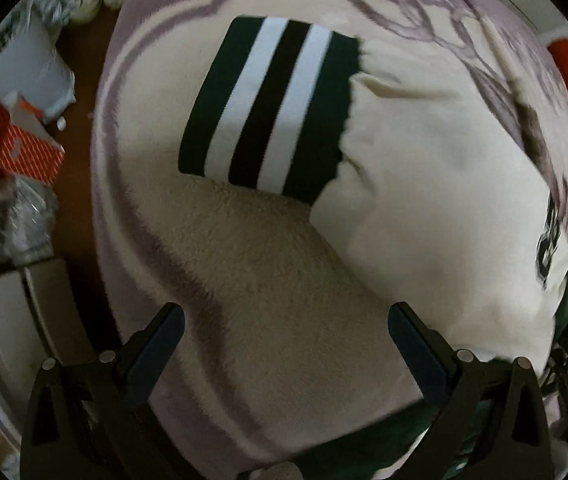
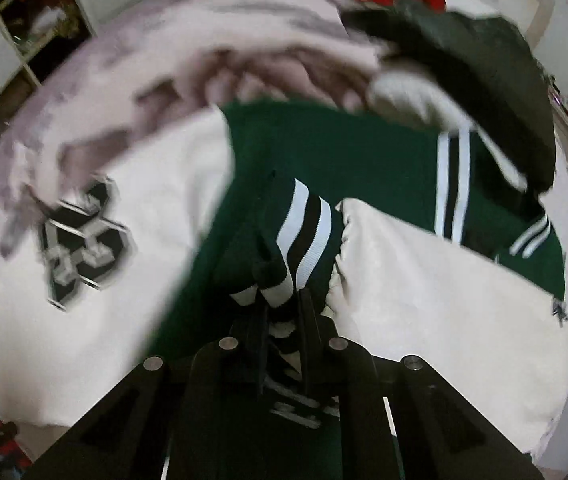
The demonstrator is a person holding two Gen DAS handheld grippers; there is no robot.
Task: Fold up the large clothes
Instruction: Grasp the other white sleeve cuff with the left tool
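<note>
Nearest the lens at lower centre of the right wrist view, the right gripper [image 2: 281,312] is clenched on the striped cuff [image 2: 304,220] of the green and cream jacket [image 2: 364,152], which is spread mid-frame on the lilac blanket [image 2: 103,92]. Lower in the left wrist view, the left gripper [image 1: 284,312] is released above a sleeve [image 1: 424,184].

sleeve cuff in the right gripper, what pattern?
Dark green with white and black stripes. The cuff shows best in the right wrist view, pinched in the right gripper.
</note>
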